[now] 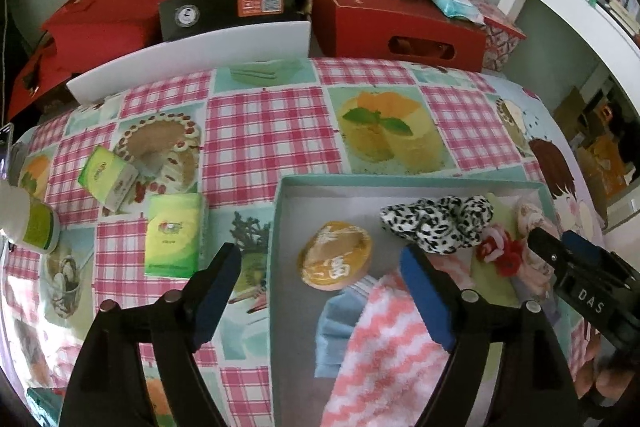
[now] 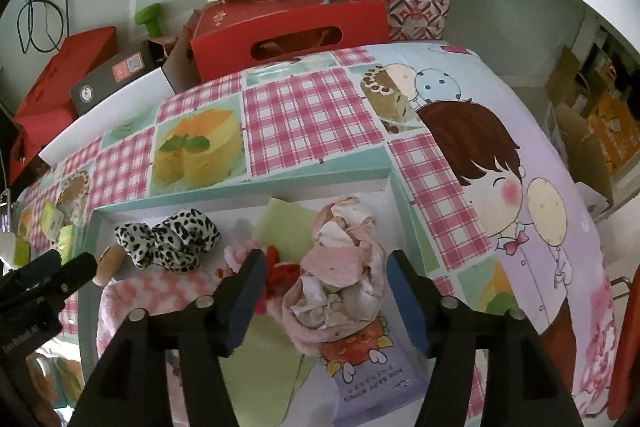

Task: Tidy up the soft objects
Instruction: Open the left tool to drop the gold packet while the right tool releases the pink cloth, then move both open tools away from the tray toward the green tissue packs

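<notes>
The left gripper (image 1: 320, 279) gapes wide, holding nothing; a striped towel (image 1: 384, 359) lies under its right finger. The right gripper (image 2: 326, 291) stands open astride a pink cloth (image 2: 340, 279) in the box (image 2: 240, 193); pads clear of it.

The pink-and-white towel (image 1: 384, 355) runs off the bottom edge of the left wrist view, its upper end hidden behind a blue finger pad (image 1: 426, 297), and it covers most of the blue cloth (image 1: 334, 331) beside it. In the right wrist view, the baby wipes pack (image 2: 368, 379) lies partly buried under the crumpled pink cloth (image 2: 340, 275), its small print too fine to read. The white bottle (image 1: 28, 219) is cut off by the left wrist view's left edge.
</notes>
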